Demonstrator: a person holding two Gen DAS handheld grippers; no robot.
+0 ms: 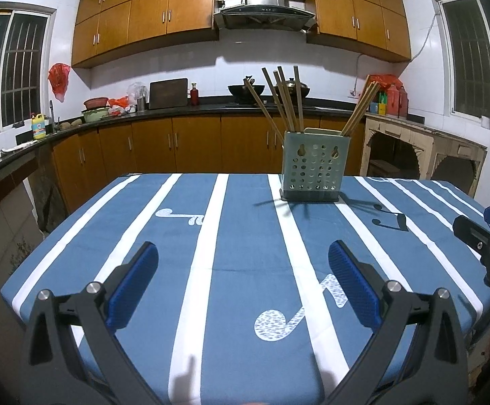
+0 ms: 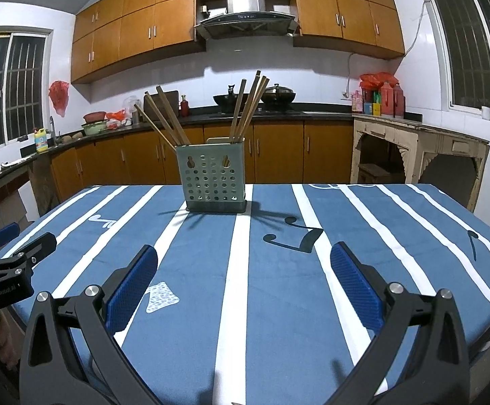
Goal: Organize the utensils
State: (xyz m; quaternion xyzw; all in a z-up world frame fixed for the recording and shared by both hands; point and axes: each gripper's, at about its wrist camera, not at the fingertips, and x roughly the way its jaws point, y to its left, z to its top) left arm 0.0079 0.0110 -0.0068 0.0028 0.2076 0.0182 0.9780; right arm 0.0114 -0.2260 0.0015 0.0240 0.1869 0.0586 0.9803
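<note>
A pale green perforated utensil holder (image 1: 315, 165) stands upright on the blue striped tablecloth (image 1: 245, 236) near the table's far edge. Several wooden chopsticks (image 1: 287, 101) stand in it, leaning left and right. It also shows in the right wrist view (image 2: 213, 177), with the chopsticks (image 2: 250, 108) in two bunches. My left gripper (image 1: 243, 256) is open and empty, low over the near part of the table. My right gripper (image 2: 244, 260) is open and empty, likewise short of the holder. Each gripper shows at the other's view edge (image 1: 487, 239), (image 2: 8, 253).
Behind the table runs a dark kitchen counter (image 1: 177, 109) with orange cabinets, a wok (image 1: 246, 89), a cutting board and bottles. A worn cream side table (image 2: 413, 141) stands at the right. The tablecloth (image 2: 278, 270) bears musical-note prints.
</note>
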